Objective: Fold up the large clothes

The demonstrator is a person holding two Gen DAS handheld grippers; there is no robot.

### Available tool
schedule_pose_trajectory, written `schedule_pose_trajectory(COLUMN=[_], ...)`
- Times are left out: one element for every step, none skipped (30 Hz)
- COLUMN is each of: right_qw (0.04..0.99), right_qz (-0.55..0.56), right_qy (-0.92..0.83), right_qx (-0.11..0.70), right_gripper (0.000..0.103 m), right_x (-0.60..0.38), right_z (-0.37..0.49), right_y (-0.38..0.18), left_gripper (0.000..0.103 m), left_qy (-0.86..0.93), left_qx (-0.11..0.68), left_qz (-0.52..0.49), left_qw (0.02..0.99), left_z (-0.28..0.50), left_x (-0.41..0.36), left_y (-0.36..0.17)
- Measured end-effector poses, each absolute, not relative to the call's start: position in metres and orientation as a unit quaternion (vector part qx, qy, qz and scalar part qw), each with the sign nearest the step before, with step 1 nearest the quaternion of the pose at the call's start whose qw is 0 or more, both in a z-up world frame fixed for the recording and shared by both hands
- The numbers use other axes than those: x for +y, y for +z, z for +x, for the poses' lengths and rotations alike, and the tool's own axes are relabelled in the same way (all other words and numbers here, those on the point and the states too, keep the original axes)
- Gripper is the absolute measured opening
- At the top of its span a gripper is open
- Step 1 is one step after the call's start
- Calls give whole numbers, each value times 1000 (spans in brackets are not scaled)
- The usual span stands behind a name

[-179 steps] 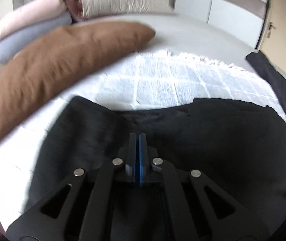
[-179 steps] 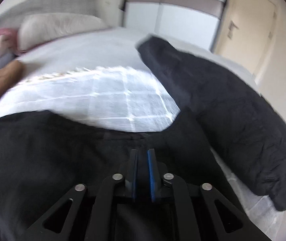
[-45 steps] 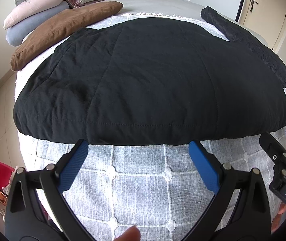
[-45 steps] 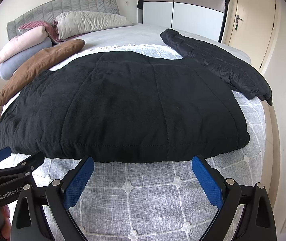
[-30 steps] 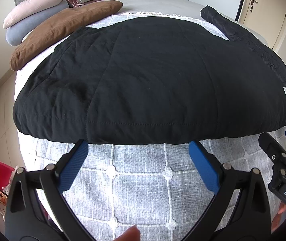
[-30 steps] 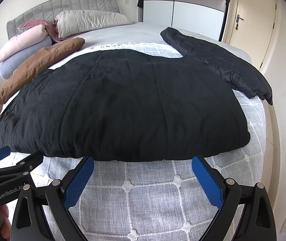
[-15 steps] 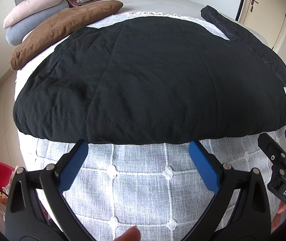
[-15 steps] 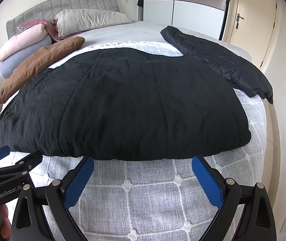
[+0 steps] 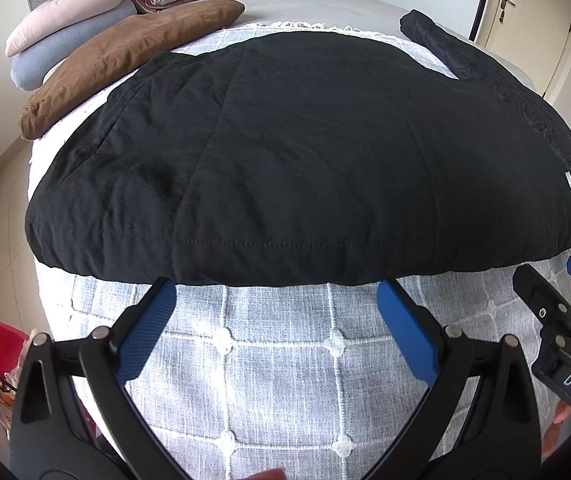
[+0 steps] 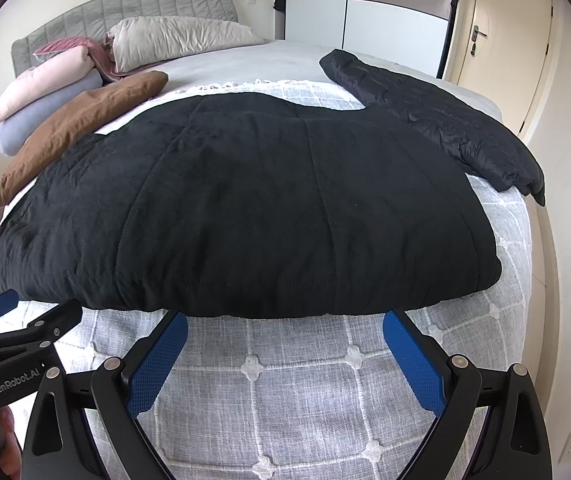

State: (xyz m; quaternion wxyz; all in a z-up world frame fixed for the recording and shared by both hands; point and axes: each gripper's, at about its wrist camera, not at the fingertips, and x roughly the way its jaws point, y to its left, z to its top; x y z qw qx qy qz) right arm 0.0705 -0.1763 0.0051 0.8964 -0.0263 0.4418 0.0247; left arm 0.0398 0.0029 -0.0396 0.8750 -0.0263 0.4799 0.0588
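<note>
While both tools wait at the near edge of the bed, this is how things lie:

Left gripper (image 9: 275, 314): its two blue fingers are spread wide apart. It holds nothing. It hangs over the grey blanket, just in front of the coat's near edge. In the right view it shows at the left side (image 10: 25, 314).

Right gripper (image 10: 285, 344): its blue fingers are spread wide too. It holds nothing. It also hangs just in front of the coat's near edge. In the left view only its tip shows, at the right side (image 9: 553, 300).

Coat (image 9: 285, 152): big, black and puffy, with stitched lines. It lies flat in the middle of the bed, folded into a wide block. Its near edge runs along close to the foot of the bed. It reaches almost from the left edge to the right edge.

Sleeve (image 10: 437, 120): black and crinkly. It sticks out from the coat's far right corner and lies along the right edge of the bed.

Blanket (image 9: 277, 360): grey with white squares. It lies under the coat.

Brown pillow (image 9: 125, 52): long, along the left edge of the bed, just beside the coat.

Pillows (image 10: 45, 84): pink, blue and white ones are piled at the far left corner, by the headboard (image 10: 145, 8).

Door (image 10: 501, 40): on the wall past the far right corner.
</note>
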Motion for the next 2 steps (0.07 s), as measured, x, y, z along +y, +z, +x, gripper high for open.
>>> schedule_pose_trajectory(right_qw=[896, 896], right_qz=[-26, -26], right_qy=[25, 25], right_qx=[442, 443], right_gripper=[99, 99], right_x=[-177, -177], right_z=[70, 70], right_y=[5, 5], left_gripper=[100, 100], left_qy=[58, 58], left_qx=[480, 481], left_qz=[-26, -26], left_qw=[875, 874], left_z=[40, 40], left_x=[4, 4], left_y=[-39, -40])
